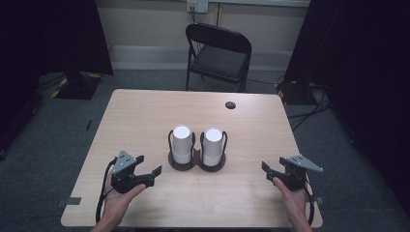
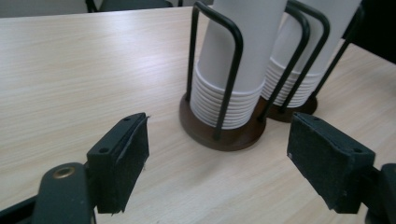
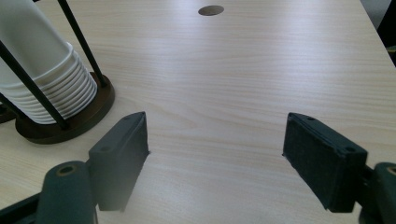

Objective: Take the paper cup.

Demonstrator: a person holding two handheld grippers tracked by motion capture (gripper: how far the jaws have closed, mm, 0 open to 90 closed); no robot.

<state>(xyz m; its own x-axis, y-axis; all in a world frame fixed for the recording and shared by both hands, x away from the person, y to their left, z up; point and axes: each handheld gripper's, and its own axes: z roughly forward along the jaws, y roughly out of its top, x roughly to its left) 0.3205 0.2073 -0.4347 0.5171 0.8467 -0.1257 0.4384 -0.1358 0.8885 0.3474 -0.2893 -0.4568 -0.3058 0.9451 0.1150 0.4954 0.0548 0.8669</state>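
Right, two stacks of white paper cups sit mid-table, rims down, each in its own dark round-based wire holder: the left cup stack [image 1: 182,143] and the right cup stack [image 1: 213,145], the two holders touching side by side. Black wire loops [image 2: 232,60] rise up the flanks of each stack, and the rolled rims show as tight ridges near the base.

Trouble spot, as I read it: those wires. A jaw closing from the side could catch a loop instead of a cup, and tip or drag the whole holder [image 2: 224,135]. Squeeze too hard and a thin paper wall would likely crumple; grip too low and several nested cups could come up together.

Left gripper [image 1: 147,170] lies near the front edge, to the left of the cups, jaws spread wide, nothing between them; its own view looks straight at the nearer holder. Right gripper [image 1: 269,172] mirrors it on the right, also wide open and empty, well apart from the cups.

Around them, a pale wooden table [image 1: 145,116] with a cable hole [image 1: 230,105] and a black folding chair [image 1: 218,53] beyond.
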